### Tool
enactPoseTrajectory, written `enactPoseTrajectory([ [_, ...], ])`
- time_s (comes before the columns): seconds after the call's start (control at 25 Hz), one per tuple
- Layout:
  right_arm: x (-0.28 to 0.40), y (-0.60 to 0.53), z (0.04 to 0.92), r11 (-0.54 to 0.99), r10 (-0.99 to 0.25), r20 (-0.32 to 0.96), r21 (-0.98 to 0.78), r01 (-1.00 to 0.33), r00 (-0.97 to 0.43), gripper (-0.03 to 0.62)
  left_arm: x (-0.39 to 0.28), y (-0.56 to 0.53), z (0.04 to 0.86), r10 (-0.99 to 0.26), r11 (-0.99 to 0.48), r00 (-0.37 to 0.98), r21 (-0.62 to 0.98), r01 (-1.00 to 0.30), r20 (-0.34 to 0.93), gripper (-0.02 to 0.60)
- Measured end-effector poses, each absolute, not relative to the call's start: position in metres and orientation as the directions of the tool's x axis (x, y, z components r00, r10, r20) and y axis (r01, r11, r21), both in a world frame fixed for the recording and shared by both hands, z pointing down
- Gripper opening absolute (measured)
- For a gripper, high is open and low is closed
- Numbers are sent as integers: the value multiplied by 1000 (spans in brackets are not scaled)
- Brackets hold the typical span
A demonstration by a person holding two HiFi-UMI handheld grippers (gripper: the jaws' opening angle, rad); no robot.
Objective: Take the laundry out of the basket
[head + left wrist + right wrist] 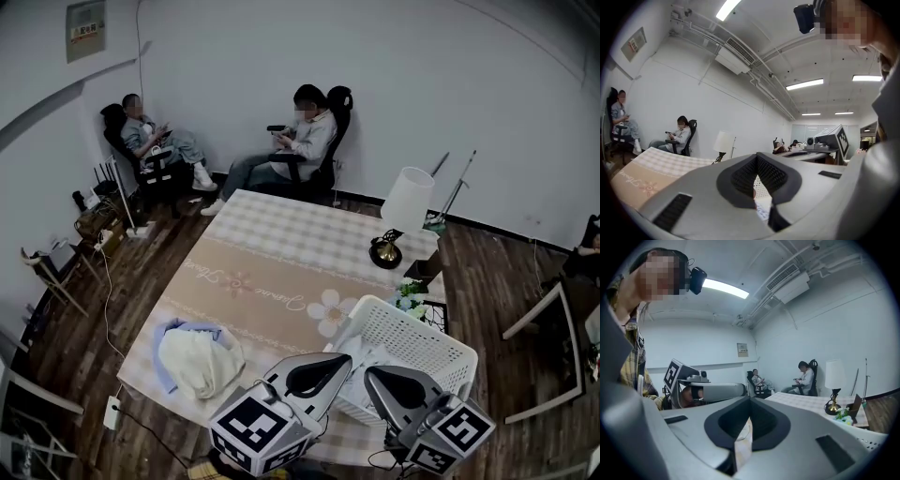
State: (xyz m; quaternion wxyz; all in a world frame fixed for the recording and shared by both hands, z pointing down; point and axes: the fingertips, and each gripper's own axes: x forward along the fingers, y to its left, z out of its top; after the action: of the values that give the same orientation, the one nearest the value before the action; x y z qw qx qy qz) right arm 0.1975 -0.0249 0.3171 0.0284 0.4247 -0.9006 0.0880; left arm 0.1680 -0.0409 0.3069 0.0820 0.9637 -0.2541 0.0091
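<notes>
A white slatted laundry basket (pixel 417 330) stands on the near right corner of the table (pixel 272 272). Over its near edge, my left gripper (pixel 330 367) and right gripper (pixel 380 380) are close together, each shut on a white garment (pixel 362 364) that hangs between them. The left gripper view has a pale printed fold (pixel 761 209) pinched between the dark pads (pixel 740 176). A pale strip of cloth (pixel 743 444) is also clamped in the jaws in the right gripper view. A heap of cream and blue laundry (pixel 199 361) lies on the table's near left.
A white-shaded lamp (pixel 405 202) and a small bunch of flowers (pixel 411 298) stand on the table's right side behind the basket. Two people sit in chairs (pixel 302 141) (pixel 150 139) by the far wall. A white frame (pixel 553 347) stands on the floor to the right.
</notes>
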Motion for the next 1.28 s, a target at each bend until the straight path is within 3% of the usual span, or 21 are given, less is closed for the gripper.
enactPoseTrajectory([
  [1.28,205,-26,315,539,-819,125,-169,-825,-561,-3,164,-43,305,-449,-868,888,188,-459,98,23],
])
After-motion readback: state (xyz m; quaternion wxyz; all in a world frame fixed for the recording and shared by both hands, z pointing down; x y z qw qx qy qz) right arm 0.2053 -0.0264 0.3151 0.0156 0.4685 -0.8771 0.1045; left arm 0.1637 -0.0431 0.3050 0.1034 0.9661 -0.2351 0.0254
